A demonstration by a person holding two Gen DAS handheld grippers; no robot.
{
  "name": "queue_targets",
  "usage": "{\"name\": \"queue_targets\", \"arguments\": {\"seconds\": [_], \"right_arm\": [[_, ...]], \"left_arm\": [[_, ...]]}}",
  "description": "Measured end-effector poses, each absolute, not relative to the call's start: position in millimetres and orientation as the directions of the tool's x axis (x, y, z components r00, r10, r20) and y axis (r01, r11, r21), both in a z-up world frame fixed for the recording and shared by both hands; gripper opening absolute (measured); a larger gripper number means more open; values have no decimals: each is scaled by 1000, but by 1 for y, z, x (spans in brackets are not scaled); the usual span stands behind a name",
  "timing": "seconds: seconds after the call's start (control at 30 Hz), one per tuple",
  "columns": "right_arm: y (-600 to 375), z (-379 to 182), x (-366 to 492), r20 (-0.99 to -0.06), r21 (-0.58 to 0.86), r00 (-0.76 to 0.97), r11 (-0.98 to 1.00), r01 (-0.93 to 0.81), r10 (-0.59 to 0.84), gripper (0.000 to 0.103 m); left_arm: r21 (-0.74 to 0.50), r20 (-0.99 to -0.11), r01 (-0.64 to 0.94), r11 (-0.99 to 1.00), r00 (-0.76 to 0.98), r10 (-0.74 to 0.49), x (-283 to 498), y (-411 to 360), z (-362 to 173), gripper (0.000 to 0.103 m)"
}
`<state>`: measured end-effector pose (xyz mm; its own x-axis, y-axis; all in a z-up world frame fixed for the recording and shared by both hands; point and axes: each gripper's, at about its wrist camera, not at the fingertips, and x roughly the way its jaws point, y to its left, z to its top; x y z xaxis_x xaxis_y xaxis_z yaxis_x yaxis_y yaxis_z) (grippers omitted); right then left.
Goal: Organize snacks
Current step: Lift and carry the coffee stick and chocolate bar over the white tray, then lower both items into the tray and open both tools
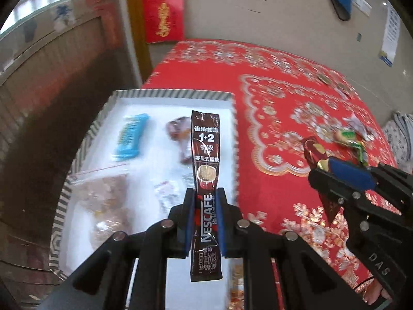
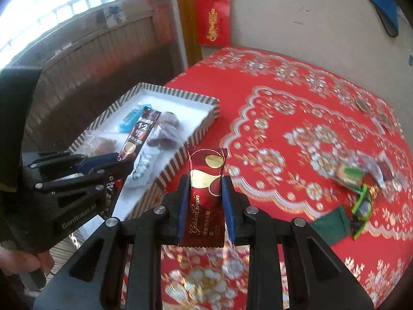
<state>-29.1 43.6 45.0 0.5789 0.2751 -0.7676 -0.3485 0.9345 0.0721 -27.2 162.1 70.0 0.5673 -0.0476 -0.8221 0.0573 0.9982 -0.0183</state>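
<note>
Nescafé stick (image 1: 206, 180): pinched in my left gripper (image 1: 205, 201), jaws clamped on its lower half; the long axis runs straight out along my fingers, top end pointing away over the tray.
Golden Crown packet (image 2: 205, 193): clenched in my right gripper (image 2: 205, 196), long axis also along the fingers, upper end free and pointing ahead.
Key relation: the striped tray (image 1: 235, 134) lies directly ahead of and beneath my left gripper, so the stick already hangs over its white floor; from my right gripper the tray (image 2: 178, 160) sits ahead and to the left, its near wall between the packet and the floor of the tray.
Nearer hand: the left, I judge; the right has the tray wall to cross first.
Tray contents, from the left gripper outward: a clear wrapped sweet just left of my fingers, a zip bag of brownish snacks (image 1: 108, 193) further left, a dark wrapped piece (image 1: 180, 137) beyond the stick, a blue packet (image 1: 131, 137) far left.
In the way: my two grippers stand close side by side; the left one (image 2: 124, 165) fills the space left of the right one's path.
Loose on the red tablecloth (image 2: 296, 118): green-wrapped sweets (image 2: 351, 175) and a dark green packet (image 2: 331, 222), to the right of my right gripper, well apart from the tray.
</note>
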Motion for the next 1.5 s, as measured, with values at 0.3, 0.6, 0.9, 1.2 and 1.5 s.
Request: {"name": "queue_targets", "arguments": {"seconds": [0.3, 0.6, 0.9, 1.2, 1.5], "right_arm": [[78, 47, -11, -767, 62, 568, 917, -395, 297, 24], [111, 45, 14, -774, 65, 543, 894, -443, 325, 24], [143, 24, 35, -802, 102, 479, 871, -481, 358, 24], [157, 3, 43, -826, 124, 431, 863, -490, 364, 24], [152, -1, 47, -808, 185, 427, 863, -471, 406, 25]], "left_arm": [[-26, -825, -16, 1000, 566, -13, -14, 194, 62, 17], [-49, -842, -61, 997, 540, -8, -5, 216, 51, 17], [-47, -854, -98, 994, 521, 11, 2, 232, 40, 17], [-50, -858, -126, 991, 514, 22, 5, 240, 31, 18], [-87, -858, -149, 985, 513, 2, 6, 246, 30, 26]]}}
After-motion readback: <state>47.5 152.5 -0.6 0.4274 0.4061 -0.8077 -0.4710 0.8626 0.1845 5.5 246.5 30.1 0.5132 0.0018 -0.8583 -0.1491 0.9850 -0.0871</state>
